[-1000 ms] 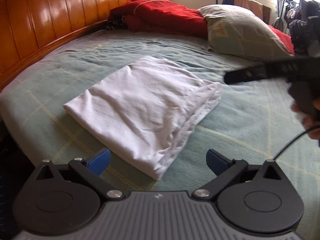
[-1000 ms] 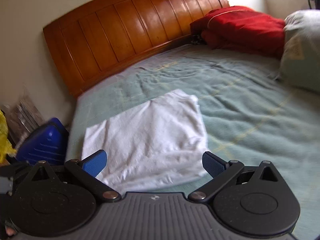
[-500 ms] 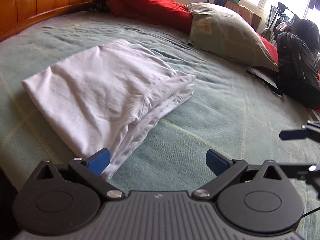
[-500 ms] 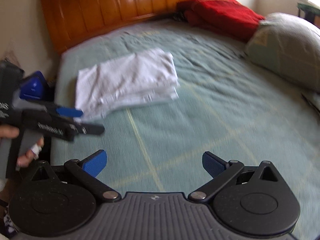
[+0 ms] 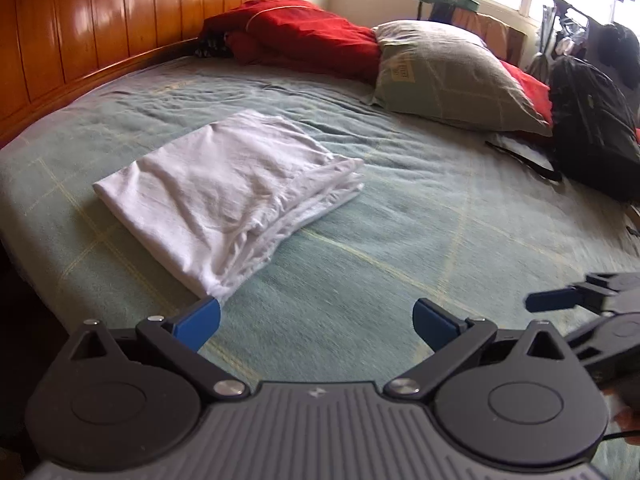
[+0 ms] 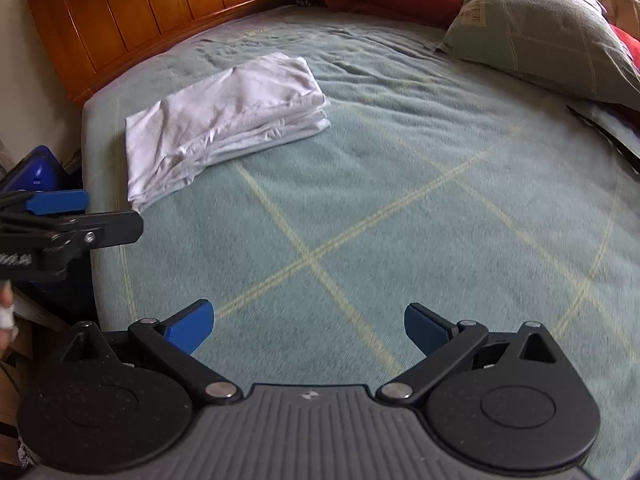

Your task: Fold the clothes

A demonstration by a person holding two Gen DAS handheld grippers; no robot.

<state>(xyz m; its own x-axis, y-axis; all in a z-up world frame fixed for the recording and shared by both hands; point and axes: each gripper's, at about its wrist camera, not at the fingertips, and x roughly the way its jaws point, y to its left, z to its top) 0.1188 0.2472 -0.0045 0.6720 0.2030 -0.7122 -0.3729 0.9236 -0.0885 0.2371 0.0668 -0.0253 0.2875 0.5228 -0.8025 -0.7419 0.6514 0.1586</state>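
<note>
A white garment (image 5: pixel 224 192) lies folded into a flat rectangle on the green bed cover (image 5: pixel 400 232), near the bed's left edge; the right wrist view shows the same white garment (image 6: pixel 220 116) at upper left. My left gripper (image 5: pixel 316 320) is open and holds nothing, its left fingertip just short of the garment's near corner. My right gripper (image 6: pixel 308 326) is open too, over bare cover well away from the garment. Each gripper shows at the edge of the other's view: the right gripper (image 5: pixel 580 300) and the left gripper (image 6: pixel 60 216).
A wooden headboard (image 5: pixel 100 32) runs along the far left. A red blanket (image 5: pixel 304 36), a grey-green pillow (image 5: pixel 452 72) and a black backpack (image 5: pixel 592 128) sit at the far side of the bed. A blue object (image 6: pixel 36 172) stands beside the bed's left edge.
Both grippers have drawn back from the folded garment, the right one swinging right over bare cover. The garment has stayed where it lay.
</note>
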